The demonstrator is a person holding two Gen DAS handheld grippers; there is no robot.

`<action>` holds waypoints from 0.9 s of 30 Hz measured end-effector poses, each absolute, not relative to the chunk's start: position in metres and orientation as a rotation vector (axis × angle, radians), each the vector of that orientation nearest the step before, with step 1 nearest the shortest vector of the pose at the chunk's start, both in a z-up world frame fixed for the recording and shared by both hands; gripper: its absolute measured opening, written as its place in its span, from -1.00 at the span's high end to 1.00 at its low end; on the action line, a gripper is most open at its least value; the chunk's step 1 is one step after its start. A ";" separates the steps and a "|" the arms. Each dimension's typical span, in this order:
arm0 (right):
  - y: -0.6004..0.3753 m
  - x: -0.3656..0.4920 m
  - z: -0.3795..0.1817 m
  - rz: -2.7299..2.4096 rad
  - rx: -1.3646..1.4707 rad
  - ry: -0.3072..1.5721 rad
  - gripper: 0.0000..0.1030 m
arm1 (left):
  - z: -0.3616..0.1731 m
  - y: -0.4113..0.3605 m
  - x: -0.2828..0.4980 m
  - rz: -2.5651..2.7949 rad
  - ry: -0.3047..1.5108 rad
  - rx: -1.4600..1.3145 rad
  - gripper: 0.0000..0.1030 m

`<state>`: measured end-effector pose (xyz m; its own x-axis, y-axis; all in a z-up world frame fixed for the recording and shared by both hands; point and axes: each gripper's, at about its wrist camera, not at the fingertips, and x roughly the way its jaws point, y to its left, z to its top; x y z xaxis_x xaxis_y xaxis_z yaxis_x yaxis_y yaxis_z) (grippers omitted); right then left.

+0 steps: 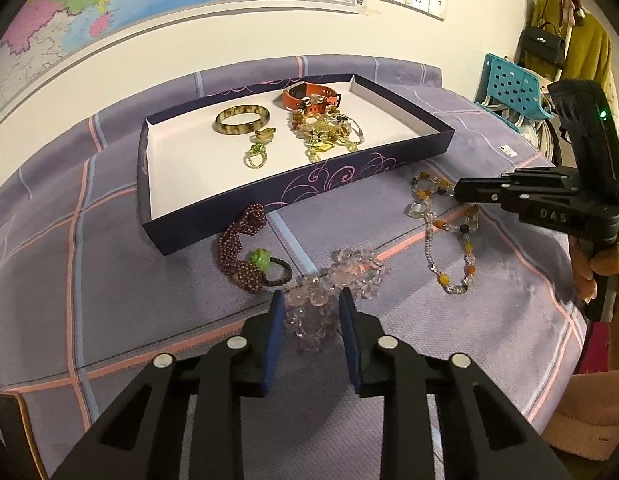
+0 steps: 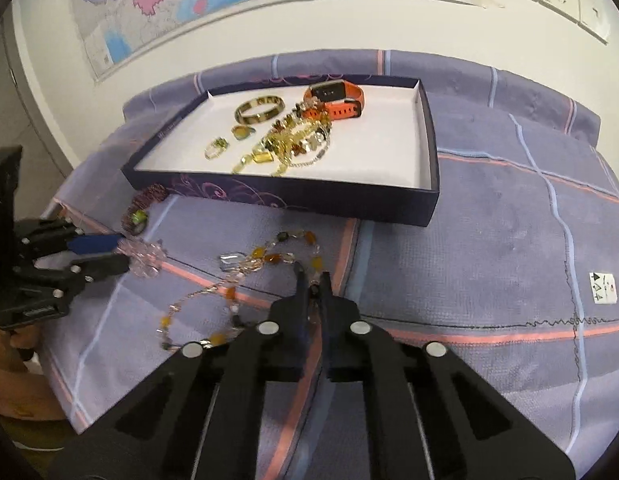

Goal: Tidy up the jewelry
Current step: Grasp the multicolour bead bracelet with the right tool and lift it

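A dark blue tray [image 1: 269, 196] [image 2: 425, 204] with a white floor holds a bangle [image 1: 242, 119], an orange watch [image 1: 309, 96] [image 2: 337, 100], a yellow bead pile [image 1: 329, 132] and a small green ring [image 1: 256, 156]. My left gripper [image 1: 312, 308] [image 2: 123, 252] straddles a clear pink crystal bracelet [image 1: 333, 284] [image 2: 143, 258] on the cloth, jaws apart around it. My right gripper [image 2: 312, 284] [image 1: 459, 192] is shut on an amber-and-clear bead necklace [image 2: 237, 280] [image 1: 449, 236] that trails left over the cloth.
A maroon bead bracelet [image 1: 237, 248] [image 2: 143, 204] with a green bead ring [image 1: 265, 260] lies by the tray's near corner. The purple checked cloth [image 2: 509, 240] covers the table. A white tag [image 2: 603, 288] lies at the right. A wall map hangs behind.
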<state>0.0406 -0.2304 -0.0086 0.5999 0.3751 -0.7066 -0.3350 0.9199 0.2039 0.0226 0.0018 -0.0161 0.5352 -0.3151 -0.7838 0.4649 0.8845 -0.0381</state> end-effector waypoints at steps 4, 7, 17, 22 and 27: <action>-0.238 0.026 0.015 0.513 0.119 0.768 0.89 | -0.015 0.004 0.019 -0.493 0.897 0.155 0.58; -0.234 0.017 0.026 0.563 0.109 0.757 0.87 | -0.015 0.007 0.016 -0.516 0.901 0.132 0.58; -0.203 0.036 -0.010 0.467 -0.051 0.857 -0.50 | -0.017 0.003 0.011 -0.543 0.895 0.144 0.27; -0.181 0.037 -0.023 0.441 -0.167 0.868 -0.69 | -0.017 0.001 0.014 -0.538 0.891 0.147 0.24; -0.179 0.033 -0.021 0.431 -0.187 0.847 0.02 | -0.018 -0.002 0.014 -0.518 0.885 0.161 0.41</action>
